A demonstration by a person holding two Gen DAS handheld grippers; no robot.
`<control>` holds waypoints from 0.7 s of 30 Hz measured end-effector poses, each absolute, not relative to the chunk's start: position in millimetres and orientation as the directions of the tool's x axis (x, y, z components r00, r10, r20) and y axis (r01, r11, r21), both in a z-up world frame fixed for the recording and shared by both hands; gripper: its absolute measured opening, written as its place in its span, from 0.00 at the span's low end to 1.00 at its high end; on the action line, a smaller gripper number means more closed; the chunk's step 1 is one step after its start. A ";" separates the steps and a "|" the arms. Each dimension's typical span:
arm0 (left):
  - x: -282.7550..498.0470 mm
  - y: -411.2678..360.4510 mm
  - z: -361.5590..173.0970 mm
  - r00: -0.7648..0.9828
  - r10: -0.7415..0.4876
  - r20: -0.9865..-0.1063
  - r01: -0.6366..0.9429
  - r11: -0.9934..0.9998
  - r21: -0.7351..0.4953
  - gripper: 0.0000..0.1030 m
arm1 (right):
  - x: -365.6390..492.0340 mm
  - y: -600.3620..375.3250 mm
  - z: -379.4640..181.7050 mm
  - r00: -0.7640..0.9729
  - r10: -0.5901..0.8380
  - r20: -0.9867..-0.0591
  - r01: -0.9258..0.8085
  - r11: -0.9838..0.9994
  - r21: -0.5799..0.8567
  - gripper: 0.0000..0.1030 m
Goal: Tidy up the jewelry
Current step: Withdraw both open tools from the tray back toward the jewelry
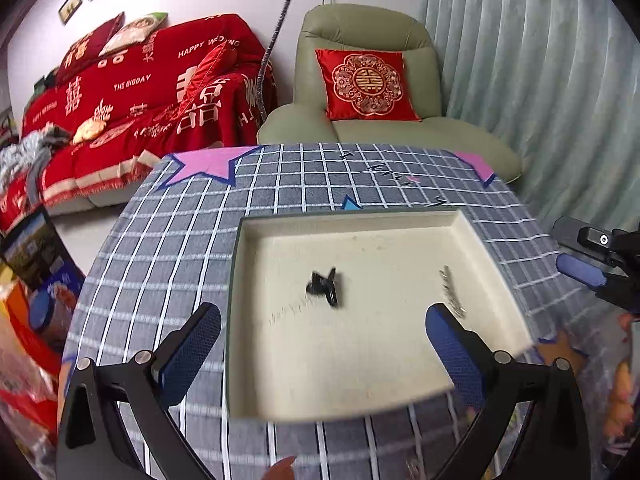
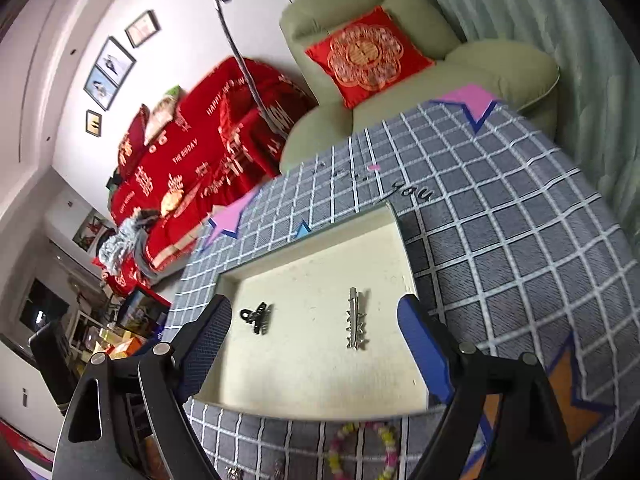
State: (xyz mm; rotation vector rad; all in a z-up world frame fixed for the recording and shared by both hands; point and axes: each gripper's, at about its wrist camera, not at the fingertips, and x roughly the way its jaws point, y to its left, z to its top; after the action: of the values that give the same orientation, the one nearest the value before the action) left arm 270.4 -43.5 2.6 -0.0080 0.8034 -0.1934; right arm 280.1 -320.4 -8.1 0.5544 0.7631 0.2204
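A cream square tray (image 1: 360,380) (image 2: 312,384) lies on the checked tablecloth. In it are a small black claw clip (image 1: 324,288) (image 2: 257,317) and a silver hair clip (image 1: 452,292) (image 2: 355,319), apart from each other. My left gripper (image 1: 324,344) is open and empty, hovering over the tray's near part. My right gripper (image 2: 314,340) is open and empty above the tray, the two clips lying between its fingers; it also shows in the left wrist view (image 1: 600,264) at the right edge. A pink and yellow bead bracelet (image 2: 362,450) lies on the cloth just in front of the tray.
The round table (image 1: 280,184) has a grey checked cloth with pink stars. A green armchair (image 1: 372,92) with a red cushion stands behind it, a red-covered sofa (image 1: 132,112) to the left, curtains (image 1: 540,80) to the right. A flexible stand (image 1: 276,40) rises by the far edge.
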 end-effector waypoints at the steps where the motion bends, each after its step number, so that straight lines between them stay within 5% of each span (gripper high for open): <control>1: 263.7 -40.8 4.5 0.682 -0.178 -0.710 0.167 0.982 -0.086 1.00 | 272.7 -321.3 -4.0 0.720 0.374 -0.584 0.006 0.839 0.544 0.97; 11: 186.7 -17.8 12.4 0.729 -0.079 -0.680 0.115 0.993 0.008 1.00 | 190.5 -317.0 37.7 0.831 0.266 -0.489 -0.032 0.900 0.435 1.00; 21: 143.4 1.9 -12.2 0.685 -0.076 -0.725 0.090 0.996 -0.019 1.00 | 140.7 -307.0 43.2 0.789 0.270 -0.551 -0.054 0.925 0.376 1.00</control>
State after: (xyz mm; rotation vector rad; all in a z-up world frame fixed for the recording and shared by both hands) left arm 143.4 1.9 -12.2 0.0188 0.8113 -0.0929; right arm 140.7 -307.0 43.2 0.3538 0.6403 0.1788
